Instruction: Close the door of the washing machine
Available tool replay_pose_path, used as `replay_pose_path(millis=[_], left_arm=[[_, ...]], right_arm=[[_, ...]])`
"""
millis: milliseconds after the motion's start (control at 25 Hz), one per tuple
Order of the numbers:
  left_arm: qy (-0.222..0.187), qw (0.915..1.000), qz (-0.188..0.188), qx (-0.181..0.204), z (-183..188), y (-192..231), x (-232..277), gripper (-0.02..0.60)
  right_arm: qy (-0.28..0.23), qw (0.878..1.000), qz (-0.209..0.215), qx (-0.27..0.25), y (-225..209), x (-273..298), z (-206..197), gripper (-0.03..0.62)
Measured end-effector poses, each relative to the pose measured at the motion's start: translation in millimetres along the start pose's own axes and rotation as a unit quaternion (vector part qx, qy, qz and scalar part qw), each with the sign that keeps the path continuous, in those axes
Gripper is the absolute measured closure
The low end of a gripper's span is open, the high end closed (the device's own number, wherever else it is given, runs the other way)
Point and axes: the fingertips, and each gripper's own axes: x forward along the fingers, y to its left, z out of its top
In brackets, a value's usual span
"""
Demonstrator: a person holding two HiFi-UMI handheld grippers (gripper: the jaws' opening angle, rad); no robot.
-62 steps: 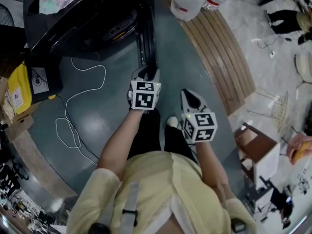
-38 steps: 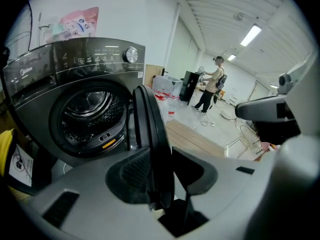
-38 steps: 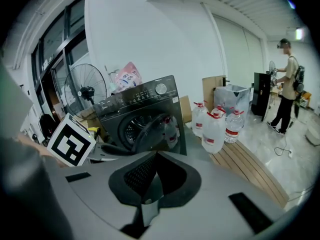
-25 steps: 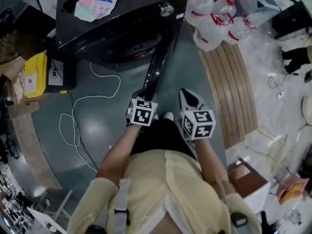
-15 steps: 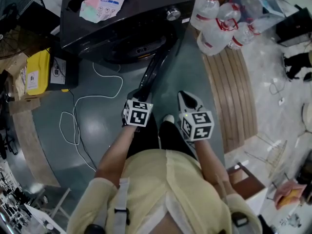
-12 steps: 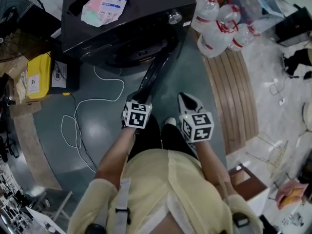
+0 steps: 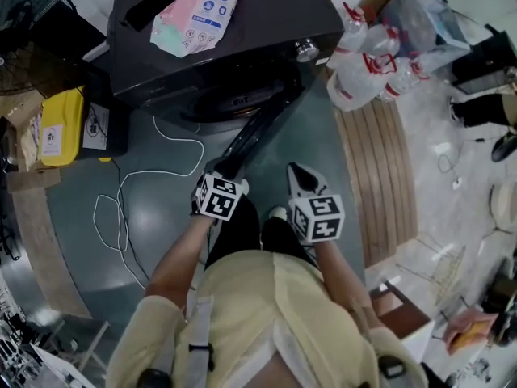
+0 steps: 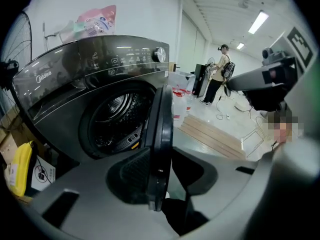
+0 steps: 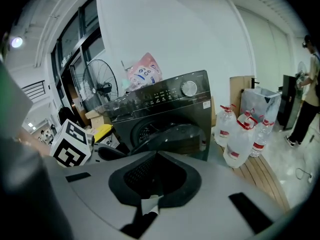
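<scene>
Grey-green flooring (image 7: 157, 204) spreads under the scene, and a dark washing machine (image 7: 218, 51) is stood ahead of both grippers.

- Door (image 8: 161, 129): swung open and seen edge-on, reaching from the machine's front back to the left gripper.
- Left gripper (image 8: 160, 169): clamped on the door's free edge, with one pad pressed to each face. The drum opening (image 8: 117, 119) is seen ahead of it and to its left.
- Right gripper (image 9: 156, 159): jaws are brought together and nothing is held. It is positioned just to the right of the left gripper, apart from the door.
- Pink packet (image 7: 202, 10): laid on the machine's top.
- Water bottles (image 7: 363, 63): grouped ahead and to the right of the right gripper, at the far end of a slatted wooden platform (image 7: 380, 168).
- Yellow box (image 7: 56, 124) and looped white cable (image 7: 121, 186): located to the left of the left gripper.
</scene>
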Motion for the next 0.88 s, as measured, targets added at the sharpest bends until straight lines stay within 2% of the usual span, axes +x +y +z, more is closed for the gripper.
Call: replay_pose_path(millis=[240, 880], left_arm=[[0.004, 0.9999, 0.010, -0.009, 4.4, 22.5, 2.0, 0.446], [-0.006, 0.9991, 0.033, 0.027, 18.4, 78.2, 9.3, 0.430]], right_arm=[[0.003, 1.000, 0.000, -0.016, 6.5, 14.2, 17.1, 0.588], [0.026, 0.999, 0.012, -0.035, 26.0, 54.3, 35.2, 0.588]])
